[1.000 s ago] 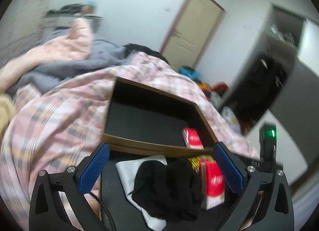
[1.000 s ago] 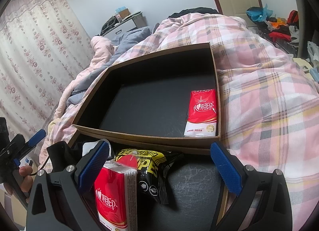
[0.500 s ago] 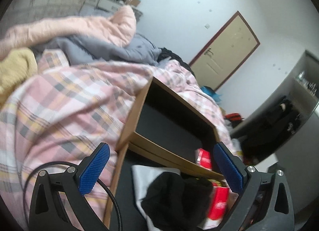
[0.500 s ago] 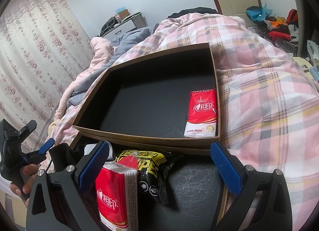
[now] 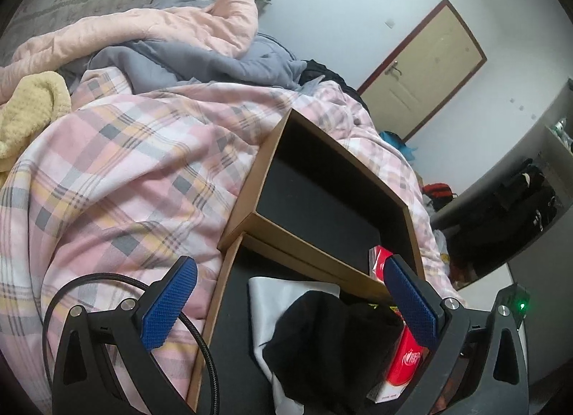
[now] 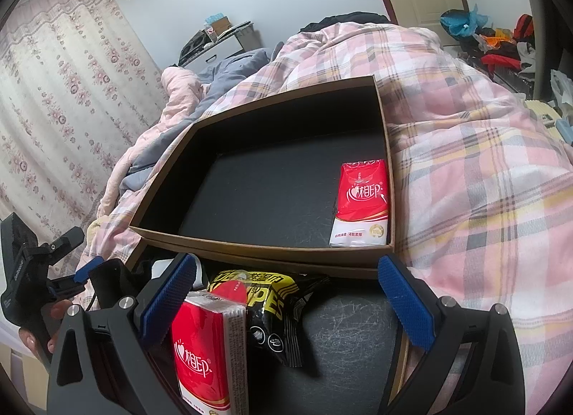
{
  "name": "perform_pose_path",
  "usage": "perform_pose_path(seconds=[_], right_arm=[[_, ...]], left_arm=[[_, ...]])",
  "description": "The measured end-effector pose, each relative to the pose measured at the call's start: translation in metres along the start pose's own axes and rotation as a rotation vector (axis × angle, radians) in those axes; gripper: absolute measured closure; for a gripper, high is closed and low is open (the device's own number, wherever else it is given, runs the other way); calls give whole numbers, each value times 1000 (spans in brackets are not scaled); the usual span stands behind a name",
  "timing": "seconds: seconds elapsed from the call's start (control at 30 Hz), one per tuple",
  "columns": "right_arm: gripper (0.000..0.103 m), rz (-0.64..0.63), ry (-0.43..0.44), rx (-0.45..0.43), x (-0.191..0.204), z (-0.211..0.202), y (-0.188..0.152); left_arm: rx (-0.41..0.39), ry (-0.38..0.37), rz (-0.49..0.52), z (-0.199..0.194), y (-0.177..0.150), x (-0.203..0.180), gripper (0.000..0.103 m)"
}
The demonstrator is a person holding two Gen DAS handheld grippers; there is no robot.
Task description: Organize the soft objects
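Boxes, 2 of them, sit end to end on the pink checked bedcover (image 6: 483, 171). The far box (image 6: 383, 135) holds only 1 red tissue pack (image 6: 361, 201), flat in its right near corner. The near box (image 6: 358, 336) keeps the other soft things: a second red tissue pack (image 6: 206, 350) standing on edge, a black and yellow wipes packet (image 6: 272, 304) touching it, and, on the left side, a black cloth (image 5: 333, 339) lying over a white cloth (image 5: 272, 293).

Compared with 1 second ago, the left gripper (image 5: 290, 304) has swung to the left and tilted, so its camera now sees more bedcover and the far box at an angle. Its fingers are wide apart and hold nothing; the black cloth lies between them but below. The right gripper (image 6: 286, 296) has not moved: its fingers also stand wide and empty above the near box, and the standing tissue pack is just beside its left finger.

Nothing in the boxes has shifted. I judge that sorting is at an early stage, and that the left gripper is only lining up, probably for the black cloth.
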State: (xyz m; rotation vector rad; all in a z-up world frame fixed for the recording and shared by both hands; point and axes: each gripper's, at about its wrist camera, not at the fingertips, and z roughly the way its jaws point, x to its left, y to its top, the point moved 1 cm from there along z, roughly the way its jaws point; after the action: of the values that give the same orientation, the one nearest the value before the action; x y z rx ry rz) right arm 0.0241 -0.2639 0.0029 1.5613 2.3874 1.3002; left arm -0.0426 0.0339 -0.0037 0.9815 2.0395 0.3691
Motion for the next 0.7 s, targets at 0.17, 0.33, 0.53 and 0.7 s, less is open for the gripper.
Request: perform_pose_path(seconds=[0.17, 0.33, 0.53, 0.7], right_arm=[[2, -1, -1, 0, 0, 0, 0], [2, 0, -1, 0, 0, 0, 0], [2, 1, -1, 0, 0, 0, 0], [2, 0, -1, 1, 0, 1, 0]], left_arm=[[-5, 4, 13, 0, -1, -3, 0], [-6, 9, 25, 0, -1, -5, 0], [77, 16, 36, 10, -1, -6, 0], [99, 13, 33, 12, -2, -4, 0]])
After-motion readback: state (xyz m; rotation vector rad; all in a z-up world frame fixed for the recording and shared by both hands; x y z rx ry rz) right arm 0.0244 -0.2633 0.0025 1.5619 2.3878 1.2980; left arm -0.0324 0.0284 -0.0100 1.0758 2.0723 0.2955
